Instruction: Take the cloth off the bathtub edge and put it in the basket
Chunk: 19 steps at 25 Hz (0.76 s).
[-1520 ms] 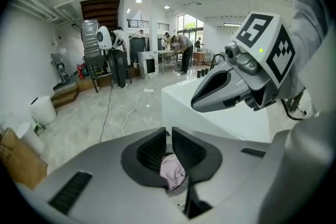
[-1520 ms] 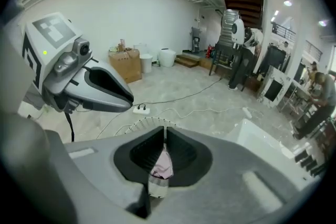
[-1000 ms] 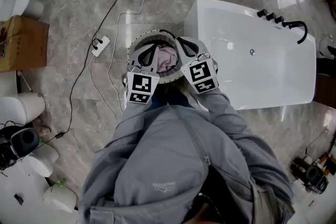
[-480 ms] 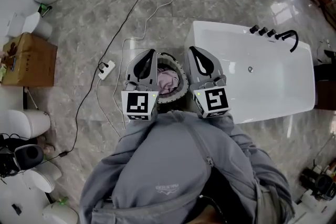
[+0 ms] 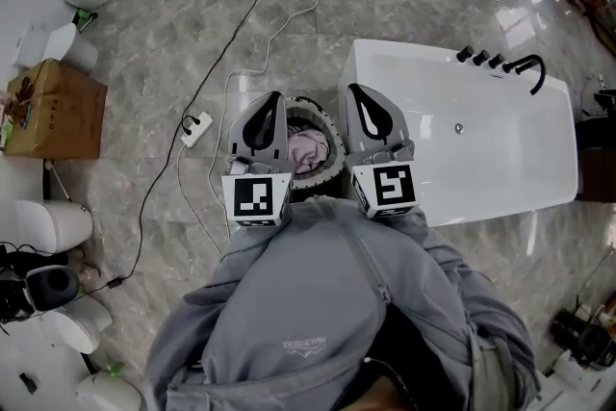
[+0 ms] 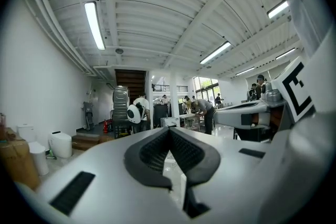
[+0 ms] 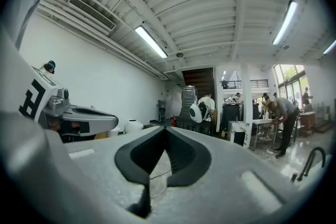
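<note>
At frame centre, the pink cloth [image 5: 308, 149] lies in the basket [image 5: 332, 132], half hidden between the left gripper [image 5: 272, 101] and right gripper [image 5: 356, 93], both closed and empty, with the white bathtub [image 5: 481, 130] to the right.

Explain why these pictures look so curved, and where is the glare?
Head view: mild barrel bend, with glare on the glossy floor beyond the bathtub. Left gripper view: round fisheye with black corners, ceiling bowed, strip light blown out. Right gripper view: same fisheye, windows washed out.
</note>
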Tool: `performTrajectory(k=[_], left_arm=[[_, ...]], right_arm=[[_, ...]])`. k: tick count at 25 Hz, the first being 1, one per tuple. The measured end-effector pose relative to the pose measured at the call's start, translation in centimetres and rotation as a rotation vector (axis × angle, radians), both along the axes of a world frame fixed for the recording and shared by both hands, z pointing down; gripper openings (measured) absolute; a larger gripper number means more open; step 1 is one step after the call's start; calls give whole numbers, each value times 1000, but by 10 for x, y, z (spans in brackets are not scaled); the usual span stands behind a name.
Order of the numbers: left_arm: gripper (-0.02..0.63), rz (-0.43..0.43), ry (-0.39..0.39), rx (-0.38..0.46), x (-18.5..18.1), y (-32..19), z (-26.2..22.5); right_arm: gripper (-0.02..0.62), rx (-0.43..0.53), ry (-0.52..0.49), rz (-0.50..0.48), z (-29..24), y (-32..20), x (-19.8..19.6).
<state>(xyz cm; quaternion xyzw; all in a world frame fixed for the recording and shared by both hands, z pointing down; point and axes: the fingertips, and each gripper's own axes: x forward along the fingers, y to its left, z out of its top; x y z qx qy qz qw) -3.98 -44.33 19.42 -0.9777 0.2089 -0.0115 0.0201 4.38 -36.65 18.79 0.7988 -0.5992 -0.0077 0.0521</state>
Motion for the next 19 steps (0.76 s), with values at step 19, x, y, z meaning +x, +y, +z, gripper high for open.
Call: performTrajectory(k=[19], left_arm=[[5, 41, -35, 0, 8, -2, 10]], right_arm=[[5, -24, -19, 7, 14, -6, 4]])
